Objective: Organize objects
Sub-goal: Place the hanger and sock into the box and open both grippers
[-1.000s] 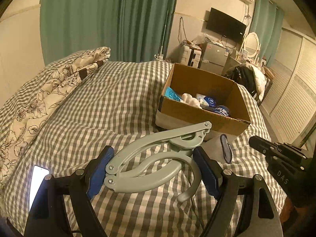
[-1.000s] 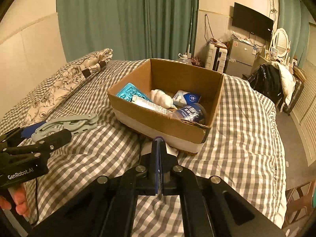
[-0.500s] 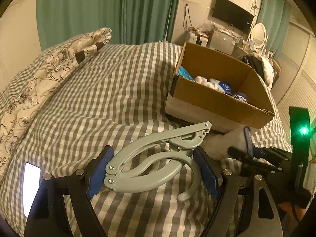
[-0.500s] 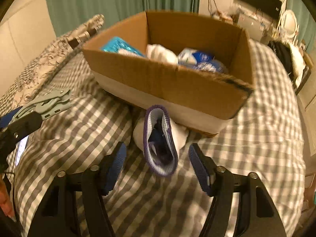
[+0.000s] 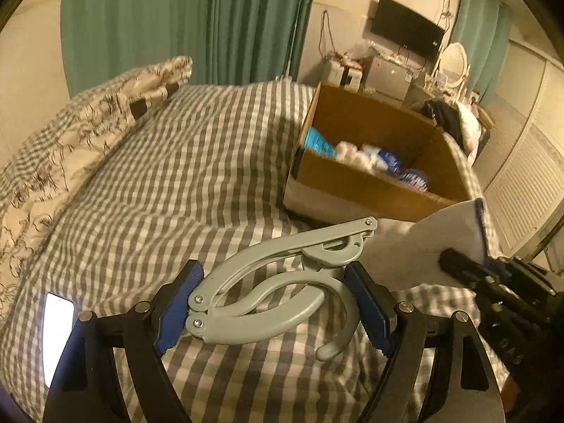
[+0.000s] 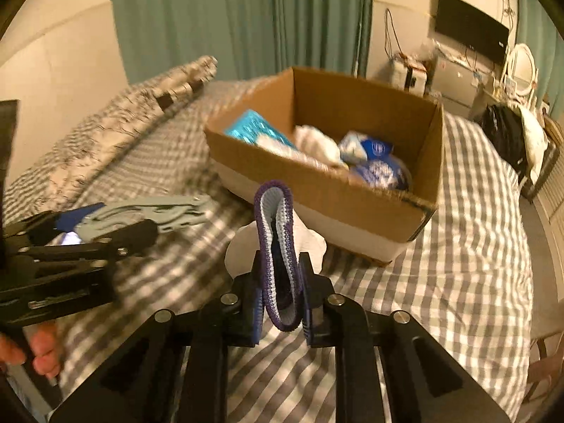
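My left gripper (image 5: 273, 305) is shut on a grey-green folding hanger (image 5: 282, 282) and holds it above the checked bed; it also shows in the right wrist view (image 6: 148, 213). My right gripper (image 6: 282, 299) is shut on the purple-edged cuff of a white sock (image 6: 278, 246), lifted off the bed. The sock (image 5: 433, 246) and right gripper (image 5: 469, 268) show at the right of the left wrist view. An open cardboard box (image 6: 352, 190) with several blue and white items stands just beyond; it also shows in the left wrist view (image 5: 370, 183).
A lit phone (image 5: 56, 331) lies on the checked bedspread (image 5: 194, 176) at the near left. A floral pillow (image 5: 88, 123) lies at the far left. Green curtains, a TV and a dresser stand beyond the bed.
My right gripper has closed on the sock's cuff and lifted it off the bed. The left gripper still holds the hanger and has shifted slightly.
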Action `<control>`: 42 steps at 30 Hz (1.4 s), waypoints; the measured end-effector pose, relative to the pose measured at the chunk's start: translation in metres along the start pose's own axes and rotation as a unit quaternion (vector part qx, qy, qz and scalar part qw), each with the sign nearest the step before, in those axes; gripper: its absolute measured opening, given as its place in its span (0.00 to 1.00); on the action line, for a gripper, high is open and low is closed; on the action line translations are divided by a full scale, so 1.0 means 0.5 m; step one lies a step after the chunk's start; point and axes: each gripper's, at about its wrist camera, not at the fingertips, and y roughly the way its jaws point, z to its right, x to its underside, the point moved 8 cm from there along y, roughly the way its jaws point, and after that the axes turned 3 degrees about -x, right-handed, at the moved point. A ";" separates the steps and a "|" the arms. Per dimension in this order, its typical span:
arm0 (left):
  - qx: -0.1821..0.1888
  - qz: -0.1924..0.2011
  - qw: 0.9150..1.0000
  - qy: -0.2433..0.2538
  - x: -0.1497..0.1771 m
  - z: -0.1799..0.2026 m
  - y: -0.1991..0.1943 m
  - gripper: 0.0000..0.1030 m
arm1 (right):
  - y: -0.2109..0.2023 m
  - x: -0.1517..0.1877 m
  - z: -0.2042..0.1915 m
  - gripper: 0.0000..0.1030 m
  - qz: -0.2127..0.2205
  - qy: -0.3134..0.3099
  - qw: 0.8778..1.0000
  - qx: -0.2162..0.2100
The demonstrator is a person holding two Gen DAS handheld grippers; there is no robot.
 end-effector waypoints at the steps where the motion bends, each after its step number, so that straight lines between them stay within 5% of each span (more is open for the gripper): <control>1: 0.002 0.007 1.000 0.002 -0.009 0.003 -0.013 0.81 | -0.020 -0.008 0.001 0.15 0.008 -0.001 1.000 0.003; 10: 0.032 0.077 0.996 0.034 -0.128 0.074 -0.124 0.81 | -0.187 -0.122 0.045 0.15 0.094 -0.008 0.995 0.044; 15: 0.035 0.106 0.992 0.050 -0.206 0.118 -0.122 0.81 | -0.214 -0.190 0.090 0.15 0.124 -0.003 0.990 0.065; 27: 0.022 0.108 0.991 0.082 -0.336 0.192 0.082 0.81 | -0.052 -0.283 0.184 0.15 0.110 0.013 0.991 0.078; 35: 0.050 0.098 0.991 0.079 -0.347 0.210 0.171 0.83 | 0.054 -0.284 0.242 0.18 0.102 0.025 0.992 0.063; 39: 0.045 0.102 0.989 0.098 -0.329 0.218 0.176 0.98 | 0.052 -0.275 0.260 0.62 0.112 0.036 0.991 0.068; 42: 0.033 0.108 0.987 0.116 -0.318 0.227 0.153 0.99 | 0.033 -0.270 0.259 0.64 0.112 0.038 0.990 0.077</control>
